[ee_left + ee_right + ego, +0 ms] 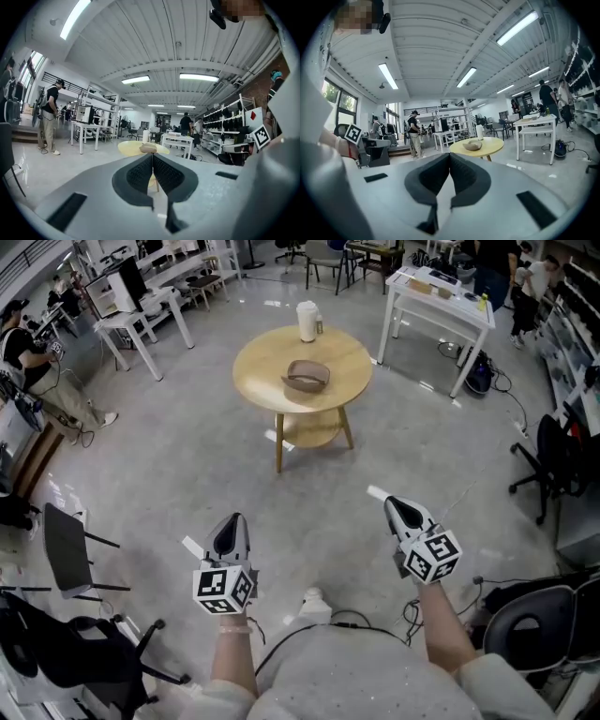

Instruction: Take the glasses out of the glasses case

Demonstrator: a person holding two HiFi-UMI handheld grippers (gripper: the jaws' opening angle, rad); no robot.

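Observation:
A brown glasses case (307,377) lies near the middle of a round wooden table (262,360) well ahead of me. It also shows as a small brown shape in the left gripper view (148,148) and in the right gripper view (472,145). My left gripper (231,523) is held low at the left, far short of the table, jaws shut with nothing between them. Over at the right, my right gripper (392,503) is likewise shut and empty. Whether the case is open or closed I cannot tell from here.
A white cup (307,321) stands at the table's far edge. A white desk (438,298) is beyond at the right, another (145,320) at the left. Office chairs (66,554) stand at my left and at my right (553,460). People stand at the room's edges.

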